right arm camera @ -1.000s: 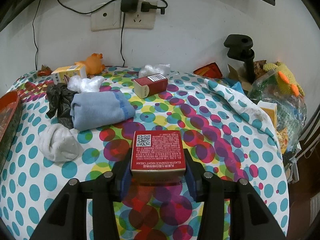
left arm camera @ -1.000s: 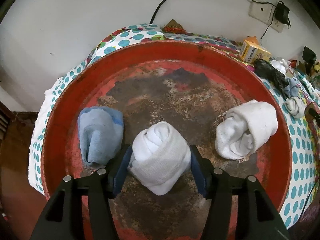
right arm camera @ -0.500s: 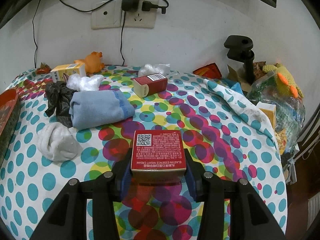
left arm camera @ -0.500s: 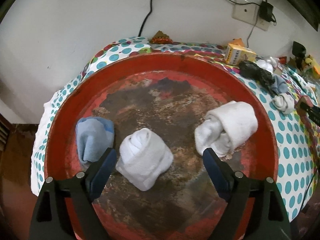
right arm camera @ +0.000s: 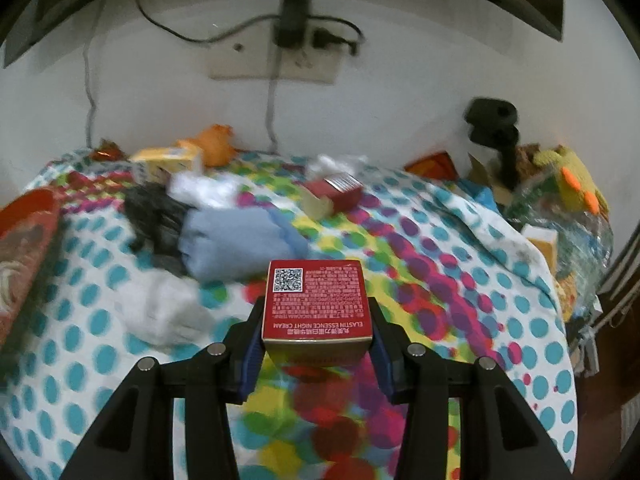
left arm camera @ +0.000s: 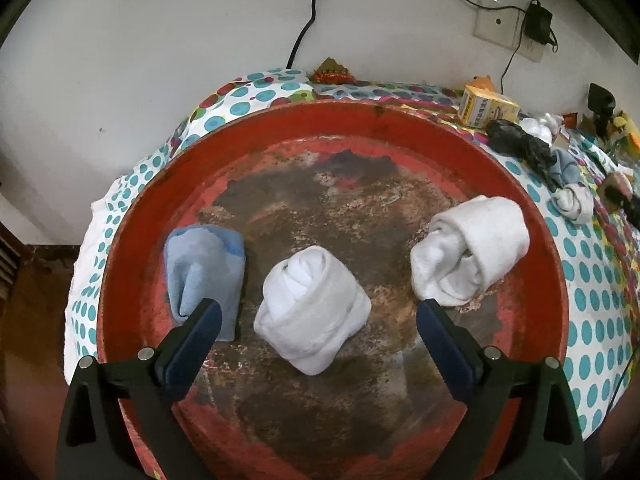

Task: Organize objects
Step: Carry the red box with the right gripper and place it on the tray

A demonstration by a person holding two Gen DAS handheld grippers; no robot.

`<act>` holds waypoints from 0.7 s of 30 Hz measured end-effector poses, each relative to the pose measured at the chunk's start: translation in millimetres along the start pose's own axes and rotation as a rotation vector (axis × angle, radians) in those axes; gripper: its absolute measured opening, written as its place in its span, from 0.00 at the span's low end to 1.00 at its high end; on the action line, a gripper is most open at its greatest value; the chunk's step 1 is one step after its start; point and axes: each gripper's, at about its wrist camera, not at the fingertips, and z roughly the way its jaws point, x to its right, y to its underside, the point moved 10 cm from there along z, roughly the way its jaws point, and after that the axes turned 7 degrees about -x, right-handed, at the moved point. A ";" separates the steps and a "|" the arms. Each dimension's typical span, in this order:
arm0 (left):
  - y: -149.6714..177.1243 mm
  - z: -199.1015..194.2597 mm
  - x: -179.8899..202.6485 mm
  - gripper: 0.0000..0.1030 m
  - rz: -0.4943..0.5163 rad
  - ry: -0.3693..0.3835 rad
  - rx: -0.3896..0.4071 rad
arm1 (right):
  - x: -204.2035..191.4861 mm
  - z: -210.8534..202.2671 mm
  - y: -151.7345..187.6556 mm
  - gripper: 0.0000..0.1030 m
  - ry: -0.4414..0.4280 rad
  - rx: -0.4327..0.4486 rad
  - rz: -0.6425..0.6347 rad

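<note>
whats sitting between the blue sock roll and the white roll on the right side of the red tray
Another white sock roll, alone on the tray floor between the blue roll and the right roll; the left wrist view shows it.

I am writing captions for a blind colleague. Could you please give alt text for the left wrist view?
The open left gripper hovers over a worn red tray, its fingers spread around a rolled white sock. A folded blue sock and another white sock roll lie beside it on the tray.

Dim indoor light, fisheye-warped edges, motion-blurred right wrist view.
</note>
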 end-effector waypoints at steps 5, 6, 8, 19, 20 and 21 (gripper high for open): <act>0.2 -2.9 0.9 0.95 0.018 -0.013 0.007 | -53.7 -20.5 -21.5 0.45 -0.082 0.037 -0.064; 0.1 -3.9 0.8 0.95 0.025 -0.021 0.010 | -68.9 -24.2 -26.0 0.45 -0.102 0.042 -0.085; 0.0 -4.8 -0.3 0.95 0.029 -0.026 0.012 | -97.8 -30.2 -32.5 0.45 -0.139 0.050 -0.122; 0.3 -6.5 -12.0 0.95 0.017 -0.025 0.013 | -228.1 -43.8 -50.9 0.45 -0.291 0.044 -0.294; 1.1 -6.1 -13.7 0.95 0.016 -0.024 0.008 | -238.1 -44.1 -51.5 0.45 -0.302 0.041 -0.309; 1.8 -5.6 -15.9 0.95 0.015 -0.025 0.005 | -245.9 -44.1 -51.5 0.45 -0.312 0.037 -0.321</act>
